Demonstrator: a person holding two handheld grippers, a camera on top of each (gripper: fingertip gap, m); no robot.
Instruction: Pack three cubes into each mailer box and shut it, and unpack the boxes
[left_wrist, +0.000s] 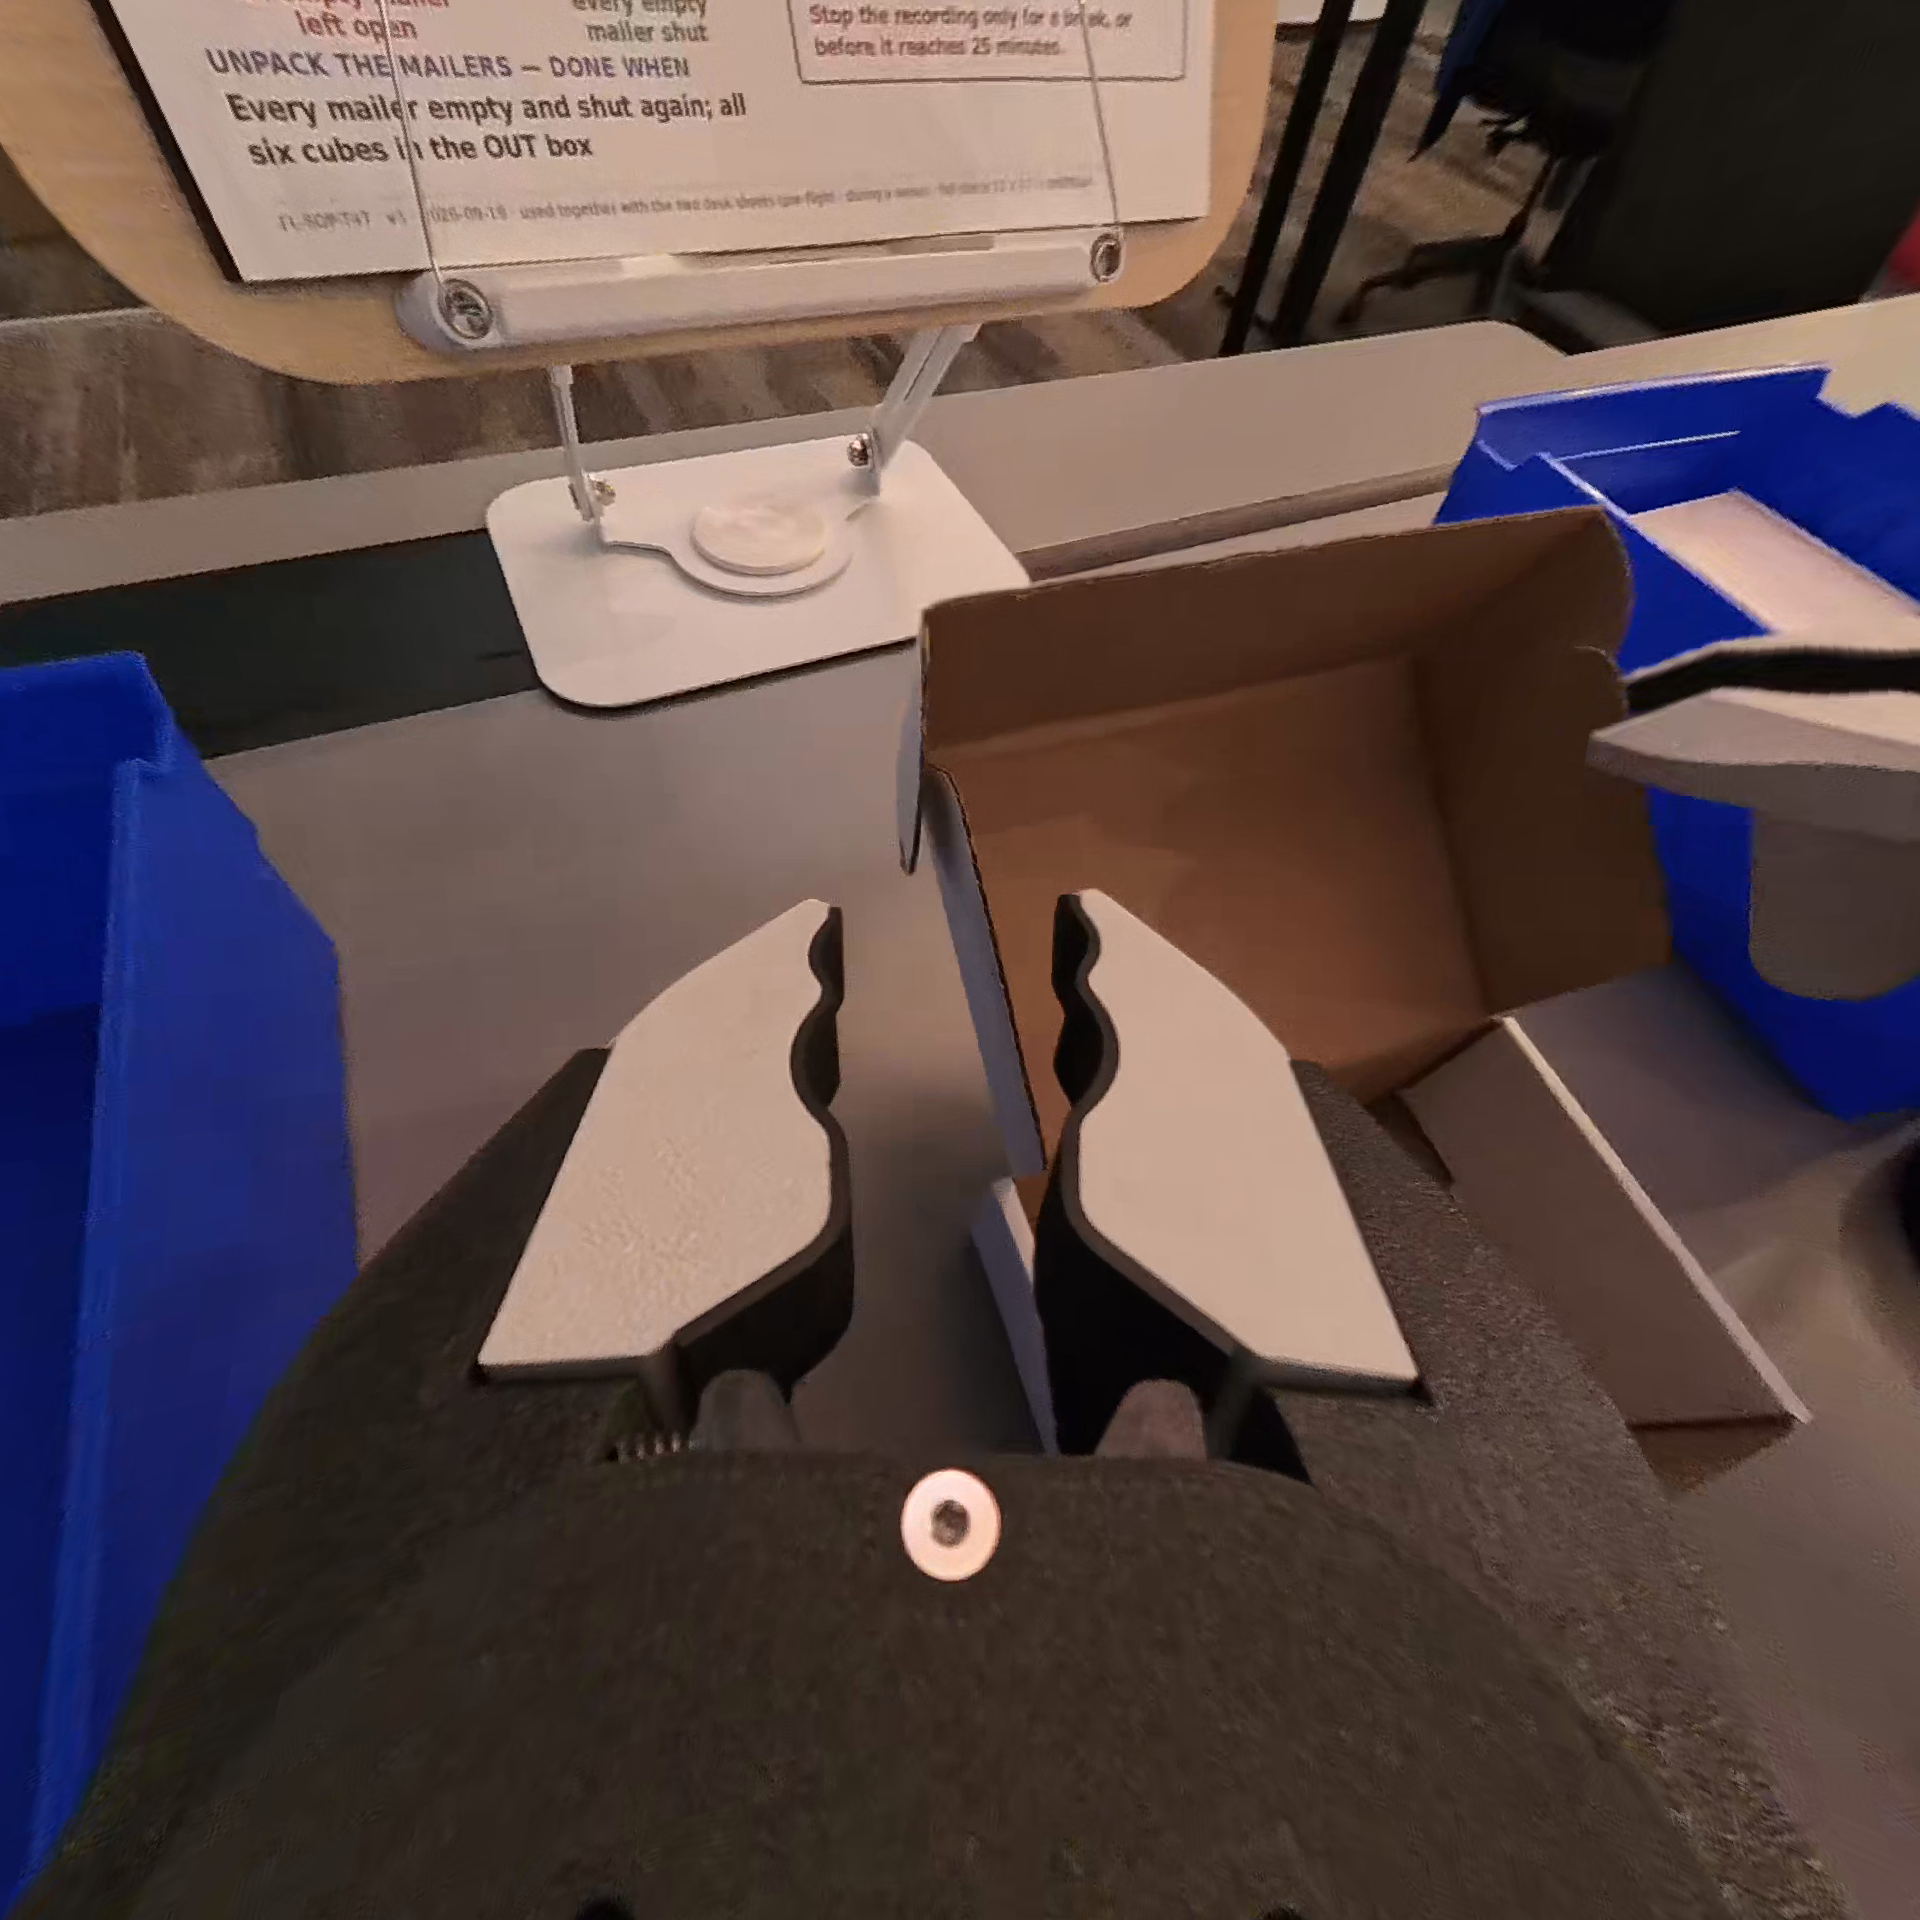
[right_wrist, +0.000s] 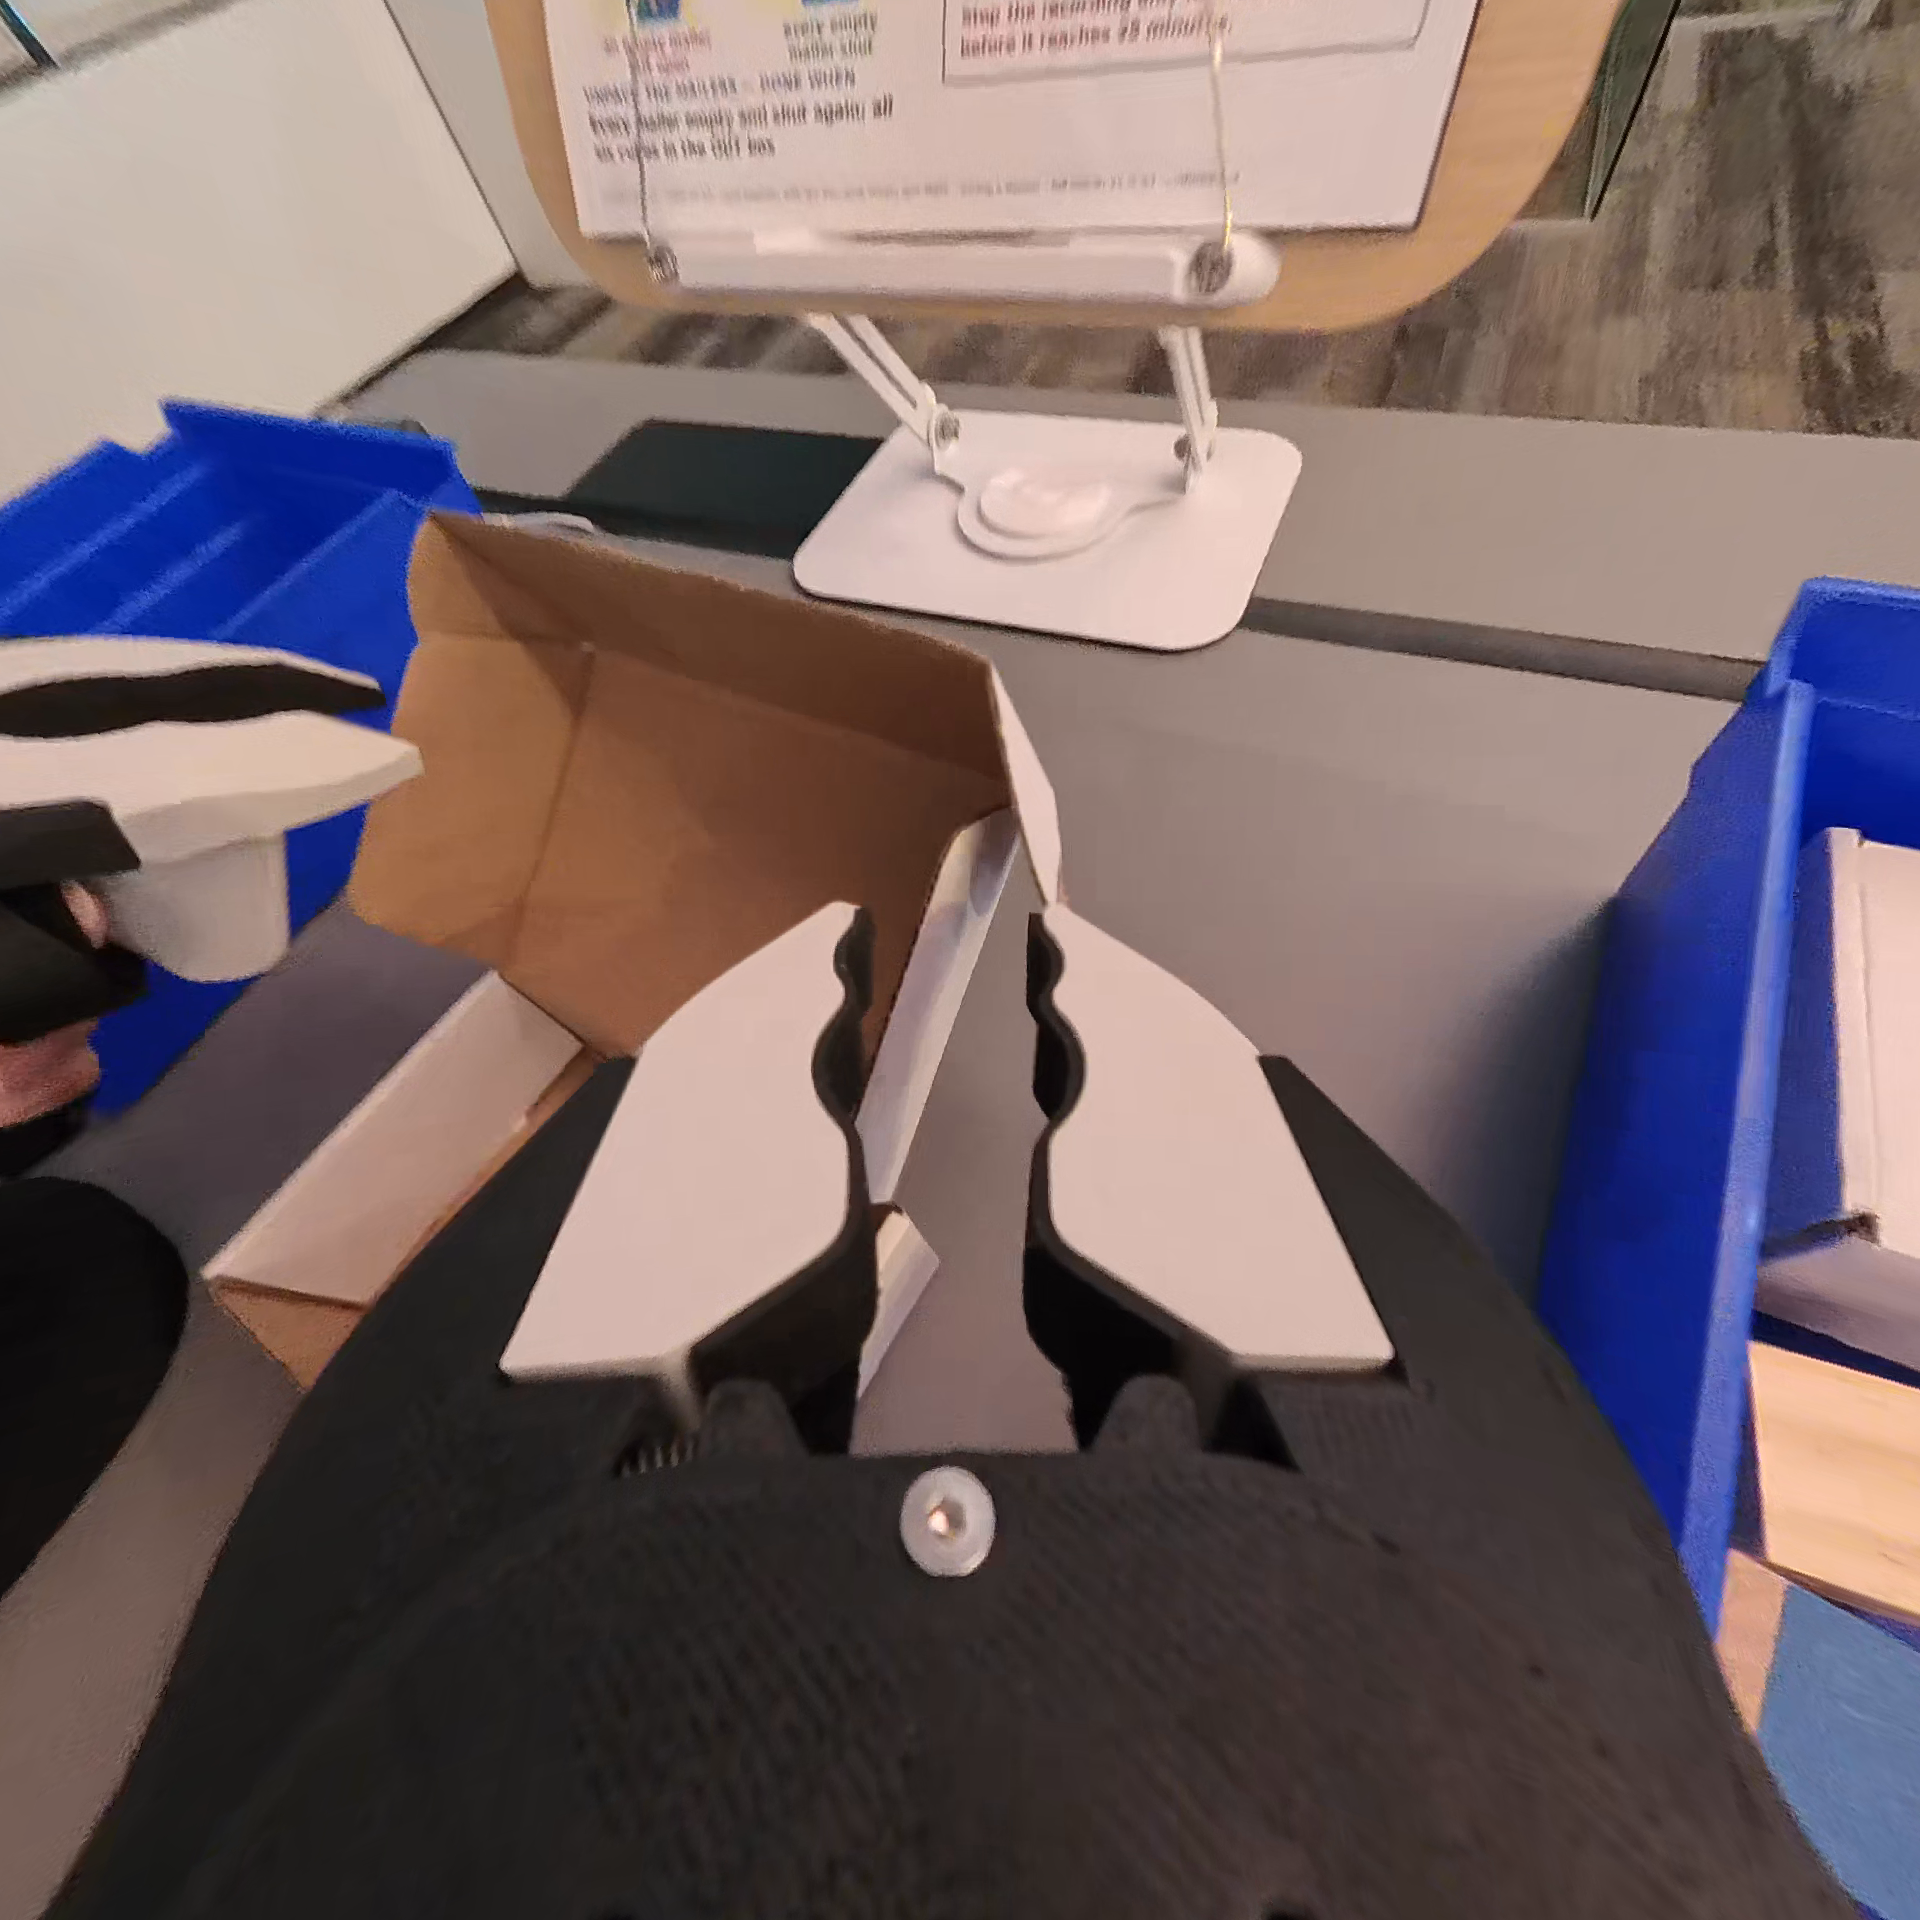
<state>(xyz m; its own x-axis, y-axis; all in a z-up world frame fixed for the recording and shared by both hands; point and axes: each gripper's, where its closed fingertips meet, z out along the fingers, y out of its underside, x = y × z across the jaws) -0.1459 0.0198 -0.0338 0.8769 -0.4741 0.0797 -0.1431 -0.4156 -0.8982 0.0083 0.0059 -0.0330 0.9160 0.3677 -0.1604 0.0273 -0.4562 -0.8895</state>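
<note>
Straddling mailer box wall, seemingly: left gripper.

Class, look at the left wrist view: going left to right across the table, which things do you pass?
Blue bin → white stand base → open cardboard mailer box → second blue bin, with the right gripper reaching in before it.

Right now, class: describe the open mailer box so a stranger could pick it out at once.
Start at the document stand at the back of the grey table. Just in front of it, between two blue bins, sits the mailer box. It alone is white outside and brown inside, with its lid raised and nothing visible inside.
</note>
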